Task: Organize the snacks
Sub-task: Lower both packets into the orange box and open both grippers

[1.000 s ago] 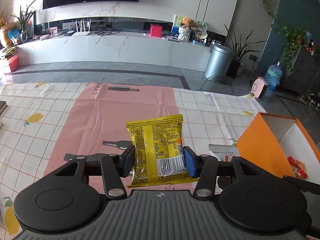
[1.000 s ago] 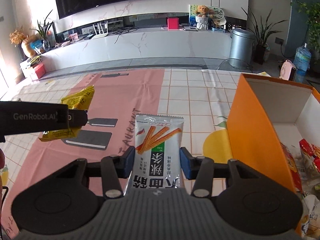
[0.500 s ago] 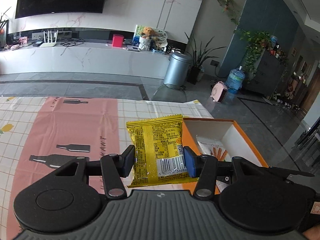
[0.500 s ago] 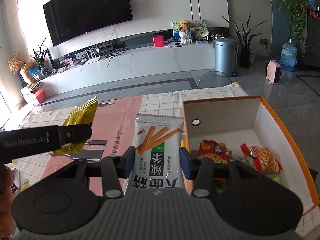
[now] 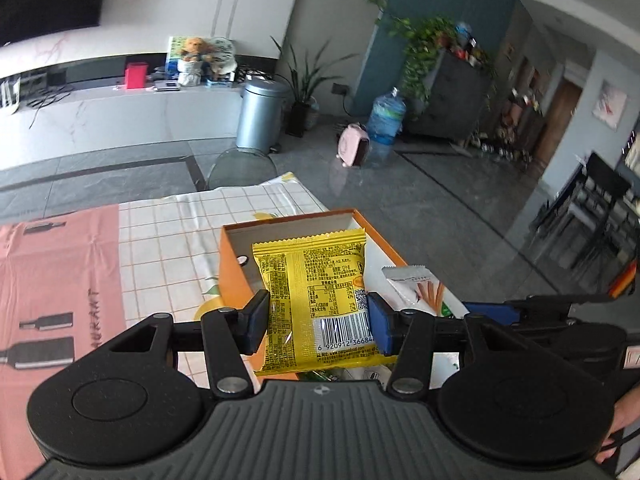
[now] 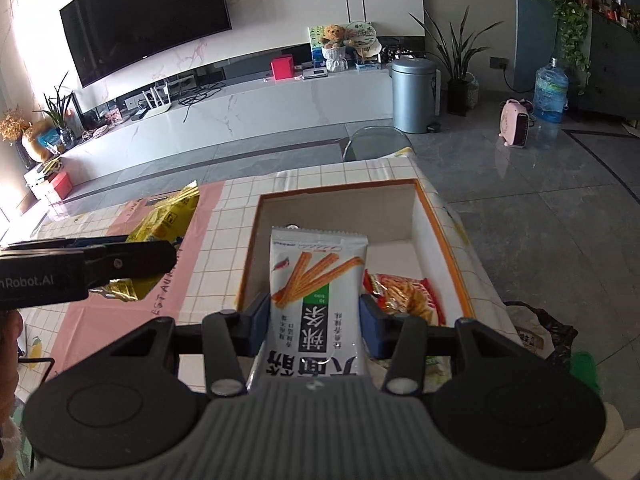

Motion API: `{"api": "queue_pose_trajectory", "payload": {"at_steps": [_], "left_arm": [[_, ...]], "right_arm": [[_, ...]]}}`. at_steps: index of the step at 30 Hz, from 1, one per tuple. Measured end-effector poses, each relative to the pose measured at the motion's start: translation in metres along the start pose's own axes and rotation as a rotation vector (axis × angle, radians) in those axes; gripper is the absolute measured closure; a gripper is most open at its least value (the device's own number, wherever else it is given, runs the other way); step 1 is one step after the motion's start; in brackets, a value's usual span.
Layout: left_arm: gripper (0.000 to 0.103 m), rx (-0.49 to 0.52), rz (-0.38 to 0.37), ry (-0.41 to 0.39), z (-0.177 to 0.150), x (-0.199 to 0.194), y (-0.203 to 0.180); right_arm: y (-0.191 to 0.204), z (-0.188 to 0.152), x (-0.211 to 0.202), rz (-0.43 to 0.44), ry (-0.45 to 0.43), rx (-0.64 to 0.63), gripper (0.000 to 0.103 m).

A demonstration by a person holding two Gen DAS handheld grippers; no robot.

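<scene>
My left tool (image 5: 318,320) grips the yellow packet (image 5: 316,296) upright, long axis pointing away, above the orange box (image 5: 232,272). My right tool (image 6: 314,324) clamps the white stick-snack packet (image 6: 316,292) lengthwise over that box.

The orange box (image 6: 444,236) stands open-topped, its far half bare; red snack packets (image 6: 404,292) fill the near part.

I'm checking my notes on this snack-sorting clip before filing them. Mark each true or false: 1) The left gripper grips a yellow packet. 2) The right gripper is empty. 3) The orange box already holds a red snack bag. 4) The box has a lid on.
1) True: the left gripper is clamped on the yellow packet.
2) False: the right gripper grips a white snack packet showing orange sticks.
3) True: a red snack bag lies inside the orange box.
4) False: the box is open at the top.
</scene>
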State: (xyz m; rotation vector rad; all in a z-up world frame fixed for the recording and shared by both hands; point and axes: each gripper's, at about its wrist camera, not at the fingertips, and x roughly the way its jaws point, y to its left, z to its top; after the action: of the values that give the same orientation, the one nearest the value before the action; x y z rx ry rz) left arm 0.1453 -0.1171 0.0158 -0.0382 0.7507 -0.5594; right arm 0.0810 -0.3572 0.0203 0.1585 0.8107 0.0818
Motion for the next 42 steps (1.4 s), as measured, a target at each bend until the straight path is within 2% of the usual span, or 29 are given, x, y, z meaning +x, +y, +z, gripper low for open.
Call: {"api": "queue_pose_trajectory", "payload": {"at_steps": [3,10,17,22,24,29,33,38,42], "left_arm": [[0.045,0.076,-0.022,0.051,0.001,0.022,-0.013],[0.045,0.255,0.013,0.162,-0.006,0.077,-0.033],[0.045,0.326,0.056,0.252,0.010,0.125,-0.022],[0.045,0.386,0.087,0.318,0.015,0.154,-0.012],[0.045,0.422,0.095,0.347,0.016,0.163,-0.011],[0.045,0.553,0.113,0.390,0.017,0.177,-0.014],[0.045,0.597,0.115,0.425,0.013,0.187,-0.015],[0.044,0.600,0.121,0.449,0.007,0.195,-0.013],[0.038,0.611,0.127,0.454,0.007,0.199,-0.011]], "right_arm": [[-0.021,0.000,0.010,-0.004,0.042,0.015,0.058],[-0.044,0.008,0.053,-0.016,0.116,-0.024,0.058],[-0.052,0.035,0.109,-0.030,0.166,-0.133,0.058],[-0.054,0.056,0.150,-0.004,0.220,-0.176,0.058],[-0.053,0.063,0.164,0.018,0.242,-0.196,0.058],[-0.040,0.067,0.182,0.009,0.266,-0.310,0.058],[-0.031,0.066,0.188,0.005,0.295,-0.361,0.057],[-0.029,0.066,0.199,-0.018,0.325,-0.377,0.057],[-0.028,0.067,0.200,-0.021,0.325,-0.368,0.054]]}}
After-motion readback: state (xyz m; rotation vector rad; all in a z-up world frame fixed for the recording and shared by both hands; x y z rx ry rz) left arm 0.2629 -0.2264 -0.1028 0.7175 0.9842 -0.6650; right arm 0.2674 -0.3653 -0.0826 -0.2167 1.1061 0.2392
